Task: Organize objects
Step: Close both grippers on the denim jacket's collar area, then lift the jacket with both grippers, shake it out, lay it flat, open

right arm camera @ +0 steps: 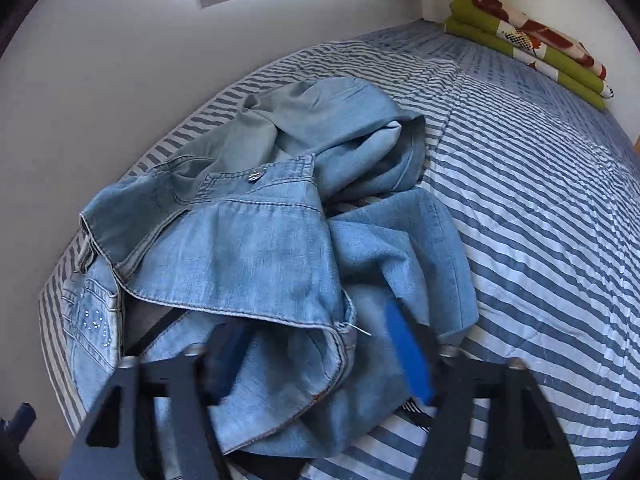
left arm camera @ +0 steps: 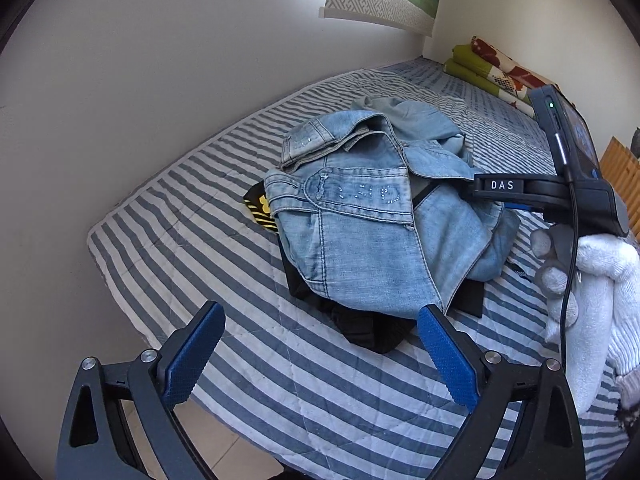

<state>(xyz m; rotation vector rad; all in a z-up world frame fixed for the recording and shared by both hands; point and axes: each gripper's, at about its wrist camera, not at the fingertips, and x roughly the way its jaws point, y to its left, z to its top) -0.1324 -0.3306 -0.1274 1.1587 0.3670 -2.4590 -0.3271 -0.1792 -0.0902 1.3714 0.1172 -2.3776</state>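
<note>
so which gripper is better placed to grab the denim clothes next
Right. The right gripper is open with its fingers already against the denim clothes; the left gripper sits back, short of the pile.

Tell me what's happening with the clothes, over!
Left gripper open, hovering short of the pile. Right gripper open, fingers straddling the denim shirt. Jeans heaped on black clothes. Nothing blocking.
</note>
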